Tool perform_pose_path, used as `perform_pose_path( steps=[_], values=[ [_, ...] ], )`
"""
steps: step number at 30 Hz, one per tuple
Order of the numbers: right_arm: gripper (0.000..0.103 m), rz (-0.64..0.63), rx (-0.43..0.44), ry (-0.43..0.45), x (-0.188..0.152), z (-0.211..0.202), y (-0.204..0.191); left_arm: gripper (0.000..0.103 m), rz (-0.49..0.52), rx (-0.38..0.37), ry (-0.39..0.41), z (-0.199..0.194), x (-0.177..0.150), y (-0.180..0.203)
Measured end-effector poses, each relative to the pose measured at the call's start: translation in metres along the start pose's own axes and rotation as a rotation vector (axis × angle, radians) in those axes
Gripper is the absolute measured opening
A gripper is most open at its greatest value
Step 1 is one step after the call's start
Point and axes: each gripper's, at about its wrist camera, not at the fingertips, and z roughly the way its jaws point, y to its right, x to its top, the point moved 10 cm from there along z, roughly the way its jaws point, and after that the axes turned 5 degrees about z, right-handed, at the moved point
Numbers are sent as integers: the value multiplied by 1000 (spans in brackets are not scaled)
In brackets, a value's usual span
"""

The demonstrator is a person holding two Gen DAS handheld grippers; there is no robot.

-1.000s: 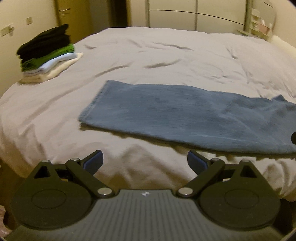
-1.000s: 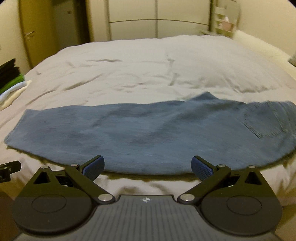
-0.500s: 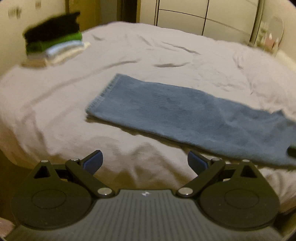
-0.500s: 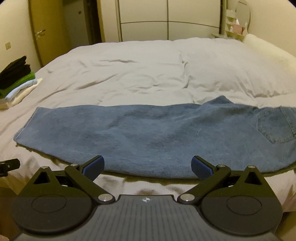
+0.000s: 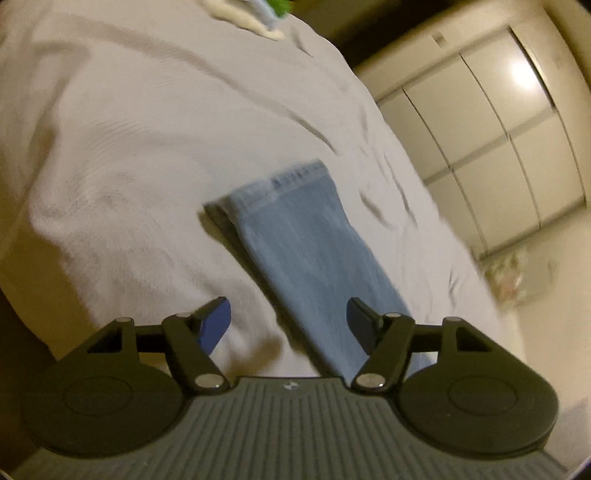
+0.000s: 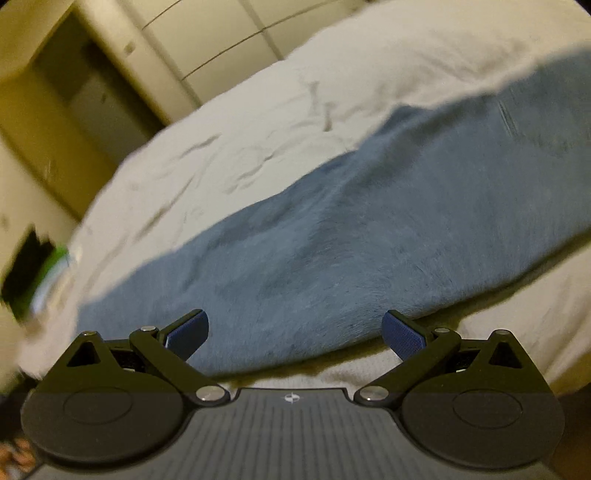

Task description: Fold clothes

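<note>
At the far left of the right wrist view, a blurred stack of folded clothes, black over green over pale layers, sits at the edge of the bed. The same stack shows only as a pale and green scrap at the top of the left wrist view. The bed's wrinkled off-white cover fills most of both views.

The jeans lie flat on the bed near its front edge, folded lengthwise so the legs lie one on the other. In the left wrist view the jeans run away from the camera, with the stitched hem end farthest off and the near part passing under the right-hand finger. The left gripper hangs over the bed's edge with its jaws spread wide, gripping nothing; its blue pads are clear of the fabric.

In the right wrist view the denim stretches in a slant from lower left to upper right, with a seam line faintly visible toward the upper right. The right gripper sits just in front of the long near edge of the jeans, jaws released and wide apart, nothing between them.

Beyond the bed stand a pale wardrobe with panelled doors and, in the right wrist view, a dark doorway. Both views are tilted and motion-blurred.
</note>
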Motion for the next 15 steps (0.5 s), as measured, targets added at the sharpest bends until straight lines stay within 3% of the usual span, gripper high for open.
perform_pose_path(
  steps=[5, 9, 10, 12, 15],
  values=[
    [103, 121, 15, 2, 9, 5, 26, 65, -86, -30, 54, 20, 6, -12],
    [103, 136, 30, 8, 11, 9, 31, 62, -59, -10, 110, 31, 10, -8],
    [103, 134, 33, 10, 12, 9, 31, 41, -14, 11, 116, 33, 11, -1],
    [103, 128, 38, 13, 13, 10, 30, 10, 85, 56, 100, 39, 10, 14],
    [103, 98, 46, 21, 15, 4, 28, 8, 232, 73, 133, 36, 9, 50]
  ],
)
